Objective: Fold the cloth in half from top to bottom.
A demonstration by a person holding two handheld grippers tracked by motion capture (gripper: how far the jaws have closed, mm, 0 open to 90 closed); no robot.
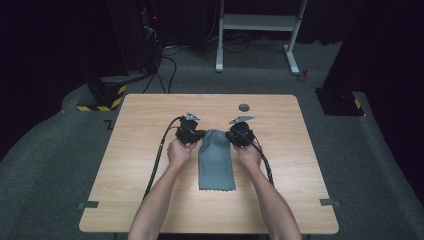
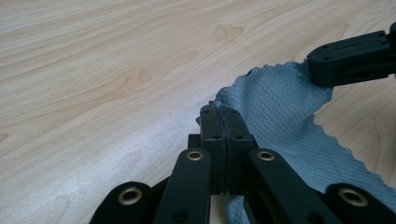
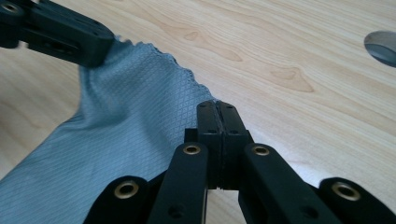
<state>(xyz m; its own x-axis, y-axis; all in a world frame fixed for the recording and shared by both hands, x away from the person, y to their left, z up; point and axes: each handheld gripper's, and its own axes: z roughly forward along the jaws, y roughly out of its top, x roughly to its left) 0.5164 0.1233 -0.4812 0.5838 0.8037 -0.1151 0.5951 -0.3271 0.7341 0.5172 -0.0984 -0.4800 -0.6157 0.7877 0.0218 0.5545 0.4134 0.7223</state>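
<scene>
The grey cloth point(image 1: 216, 160) lies in the middle of the tabletop point(image 1: 280, 200), its long axis running from the near side away toward the far edge, and each hand-held gripper has one of its two far corners. The left hand-held gripper point(image 2: 219, 114) is clamped on the far left corner, jaws pressed together with the scalloped hem pinched between them; the right hand-held gripper point(image 3: 217, 109) is closed in the same way on the far right corner. So the cloth stretches back from both grippers toward the person, its far edge raised a little and sagging between the two grips while the near end rests flat on the wood. Both hands sit level with each other, neither nearer — any fold or lift would likely carry that far edge along the long axis. The tabletop is pale wood grain, with a small dark round disc point(image 1: 244, 107) beyond the right hand-held gripper. Around it, grey carpet point(image 1: 60, 150), a white frame point(image 1: 260, 22) and dark stands.
</scene>
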